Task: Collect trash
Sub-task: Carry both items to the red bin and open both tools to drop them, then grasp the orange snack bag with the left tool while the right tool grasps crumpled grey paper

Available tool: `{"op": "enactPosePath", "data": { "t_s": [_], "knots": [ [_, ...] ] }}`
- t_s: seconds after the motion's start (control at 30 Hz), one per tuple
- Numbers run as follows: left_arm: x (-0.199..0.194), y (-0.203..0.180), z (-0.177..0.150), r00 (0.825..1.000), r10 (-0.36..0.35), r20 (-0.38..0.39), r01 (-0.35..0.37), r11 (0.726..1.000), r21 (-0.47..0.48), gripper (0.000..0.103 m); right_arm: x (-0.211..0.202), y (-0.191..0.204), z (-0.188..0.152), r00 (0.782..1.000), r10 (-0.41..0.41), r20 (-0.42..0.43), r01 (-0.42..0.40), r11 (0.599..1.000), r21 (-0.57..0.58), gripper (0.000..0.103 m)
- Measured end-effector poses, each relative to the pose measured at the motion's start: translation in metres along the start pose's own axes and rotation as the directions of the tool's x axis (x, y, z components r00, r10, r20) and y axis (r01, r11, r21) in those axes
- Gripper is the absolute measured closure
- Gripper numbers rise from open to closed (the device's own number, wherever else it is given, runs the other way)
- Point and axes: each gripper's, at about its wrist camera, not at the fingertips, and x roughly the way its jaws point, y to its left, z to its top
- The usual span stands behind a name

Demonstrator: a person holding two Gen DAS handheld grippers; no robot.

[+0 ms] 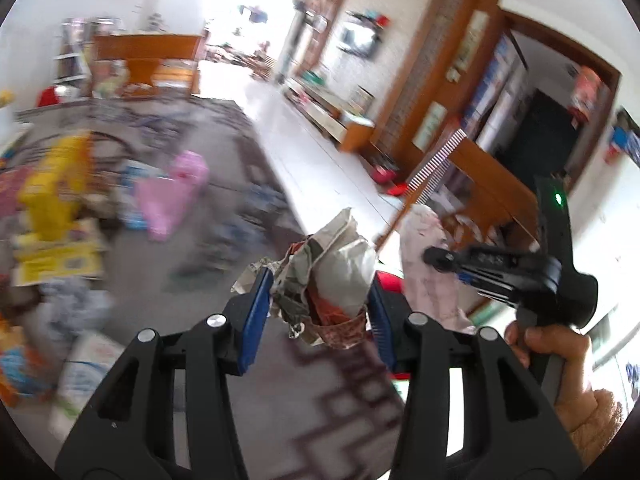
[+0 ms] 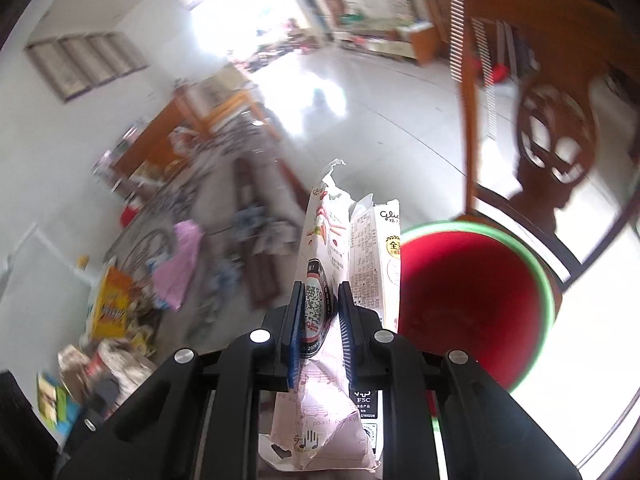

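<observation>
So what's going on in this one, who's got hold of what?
A person is collecting trash with a handheld gripper in each hand. The left gripper is shut on a crumpled paper wad. The right gripper is shut on a torn, flattened snack box. A red bin with a green rim sits just right of that box on the floor. More litter lies spread over the grey rug. Nothing has been dropped in yet.

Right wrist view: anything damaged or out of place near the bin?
The snack box clamped in the right gripper is torn open and flattened at its top. The red bin beside it looks upright and intact. Litter is strewn at left.
</observation>
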Motion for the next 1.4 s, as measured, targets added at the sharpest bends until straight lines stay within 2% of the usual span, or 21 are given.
{"op": "enactPosePath", "data": {
  "t_s": [0.1, 0.17, 0.27, 0.33, 0.37, 0.4, 0.47, 0.5, 0.8, 1.0, 1.13, 1.2, 1.3, 1.33, 1.4],
  "knots": [
    [0.031, -0.032, -0.003, 0.998, -0.028, -0.051, 0.032, 0.997, 0.066, 0.059, -0.006, -0.016, 0.005, 0.998, -0.056, 0.015, 0.056, 0.998, 0.023, 0.087],
    [0.049, -0.050, -0.006, 0.997, -0.019, -0.076, 0.028, 0.993, 0.112, 0.058, -0.013, -0.027, 0.010, 0.994, -0.099, 0.036, 0.098, 0.995, 0.035, 0.087],
    [0.069, -0.059, -0.006, 0.994, -0.017, -0.109, 0.030, 0.991, 0.127, 0.053, -0.019, -0.043, 0.009, 0.986, -0.158, 0.051, 0.155, 0.986, 0.066, 0.084],
    [0.081, -0.058, -0.004, 0.992, -0.019, -0.128, 0.035, 0.992, 0.119, 0.041, -0.020, -0.054, 0.012, 0.978, -0.198, 0.057, 0.192, 0.976, 0.100, 0.084],
    [0.085, -0.056, -0.003, 0.991, -0.017, -0.133, 0.033, 0.993, 0.114, 0.036, -0.021, -0.059, 0.014, 0.978, -0.201, 0.061, 0.193, 0.975, 0.113, 0.081],
    [0.088, -0.054, -0.001, 0.991, -0.021, -0.134, 0.035, 0.994, 0.105, 0.029, -0.021, -0.064, 0.015, 0.977, -0.202, 0.064, 0.192, 0.973, 0.127, 0.072],
    [0.089, -0.056, 0.000, 0.991, -0.026, -0.128, 0.039, 0.995, 0.093, 0.029, -0.024, -0.070, 0.016, 0.975, -0.208, 0.078, 0.195, 0.970, 0.149, 0.062],
    [0.087, -0.059, -0.002, 0.992, -0.026, -0.126, 0.038, 0.995, 0.091, 0.026, -0.025, -0.072, 0.016, 0.973, -0.214, 0.086, 0.199, 0.968, 0.153, 0.060],
    [0.058, -0.046, -0.006, 0.995, -0.010, -0.104, 0.015, 0.999, 0.049, 0.025, -0.019, -0.038, 0.018, 0.978, -0.191, 0.088, 0.184, 0.979, 0.087, 0.054],
    [0.005, -0.015, -0.005, 0.999, 0.042, -0.023, -0.041, 0.998, 0.038, 0.025, -0.008, 0.007, 0.015, 0.984, -0.155, 0.083, 0.156, 0.988, -0.006, 0.046],
    [-0.030, 0.022, -0.008, 0.993, 0.119, 0.013, -0.119, 0.993, 0.002, 0.023, -0.001, 0.039, 0.011, 0.989, -0.126, 0.072, 0.131, 0.988, -0.078, 0.046],
    [-0.050, 0.049, -0.013, 0.983, 0.182, 0.019, -0.181, 0.983, -0.036, 0.023, 0.004, 0.056, 0.007, 0.993, -0.104, 0.060, 0.110, 0.988, -0.109, 0.043],
    [-0.079, 0.096, -0.026, 0.960, 0.280, 0.000, -0.278, 0.950, -0.145, 0.023, 0.011, 0.082, 0.000, 0.997, -0.072, 0.032, 0.076, 0.984, -0.161, 0.043],
    [-0.088, 0.112, -0.031, 0.951, 0.309, -0.012, -0.305, 0.932, -0.197, 0.023, 0.014, 0.090, -0.003, 0.998, -0.063, 0.024, 0.066, 0.982, -0.175, 0.042],
    [-0.110, 0.147, -0.047, 0.935, 0.353, -0.036, -0.345, 0.879, -0.330, 0.023, 0.017, 0.106, -0.008, 0.999, -0.047, 0.011, 0.048, 0.978, -0.202, 0.041]
  ]
}}
